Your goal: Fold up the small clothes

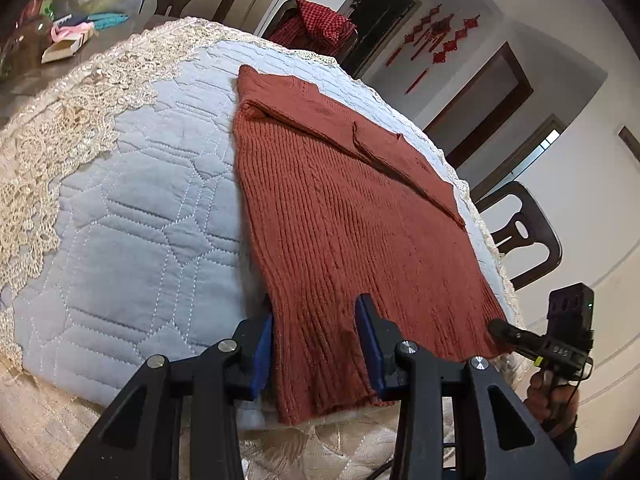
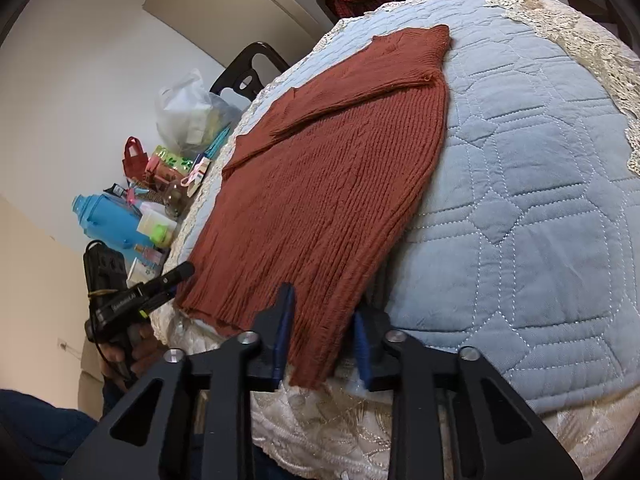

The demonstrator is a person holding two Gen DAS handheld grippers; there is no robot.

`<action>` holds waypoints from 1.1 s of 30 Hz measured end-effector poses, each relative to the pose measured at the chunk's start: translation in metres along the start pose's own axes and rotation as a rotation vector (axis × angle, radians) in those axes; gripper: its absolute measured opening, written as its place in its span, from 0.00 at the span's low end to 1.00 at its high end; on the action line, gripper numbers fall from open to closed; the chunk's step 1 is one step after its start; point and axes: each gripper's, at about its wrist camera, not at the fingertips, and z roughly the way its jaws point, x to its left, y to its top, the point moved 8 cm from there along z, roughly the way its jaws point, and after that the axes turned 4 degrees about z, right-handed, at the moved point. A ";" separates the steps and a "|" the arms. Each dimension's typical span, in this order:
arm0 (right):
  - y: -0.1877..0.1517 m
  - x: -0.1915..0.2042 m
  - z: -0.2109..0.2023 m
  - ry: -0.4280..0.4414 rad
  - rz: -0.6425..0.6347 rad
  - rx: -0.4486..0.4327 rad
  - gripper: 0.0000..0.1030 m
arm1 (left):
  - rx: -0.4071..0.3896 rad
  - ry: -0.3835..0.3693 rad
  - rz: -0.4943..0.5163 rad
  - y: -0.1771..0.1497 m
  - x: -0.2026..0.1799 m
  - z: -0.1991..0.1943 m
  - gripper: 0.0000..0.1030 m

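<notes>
We straddle rust knit sweater (image 1: 340,216) hem, left gripper (image 1: 316,344) and right gripper (image 2: 320,340) jaws unclenched; next: pinch, lift, fold toward collar.

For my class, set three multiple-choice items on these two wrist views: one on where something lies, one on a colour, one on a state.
1. Where does the sweater lie?
A. On a chair
B. On the quilted pad
C. On the floor

2. What colour is the sweater?
A. Rust red
B. Green
C. White

3. How is its sleeve arranged?
A. Hanging off the table
B. Spread out sideways
C. Folded across the body

Key: 1 B, the knit rests flat on the pale blue quilting. 2 A, both views show rust-red ribbing. 3 C, the sleeve crosses the upper body diagonally.
</notes>
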 end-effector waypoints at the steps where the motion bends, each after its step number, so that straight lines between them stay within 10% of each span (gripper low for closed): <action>1: -0.002 0.000 0.000 0.003 0.001 0.004 0.15 | -0.001 -0.006 -0.006 -0.002 0.000 -0.002 0.37; 7: -0.006 -0.003 -0.001 0.008 -0.001 0.007 0.08 | 0.002 0.010 -0.009 -0.002 0.005 0.000 0.11; 33: 0.032 0.028 -0.090 0.238 -0.043 -0.264 0.05 | -0.300 -0.146 -0.026 0.049 -0.010 -0.087 0.06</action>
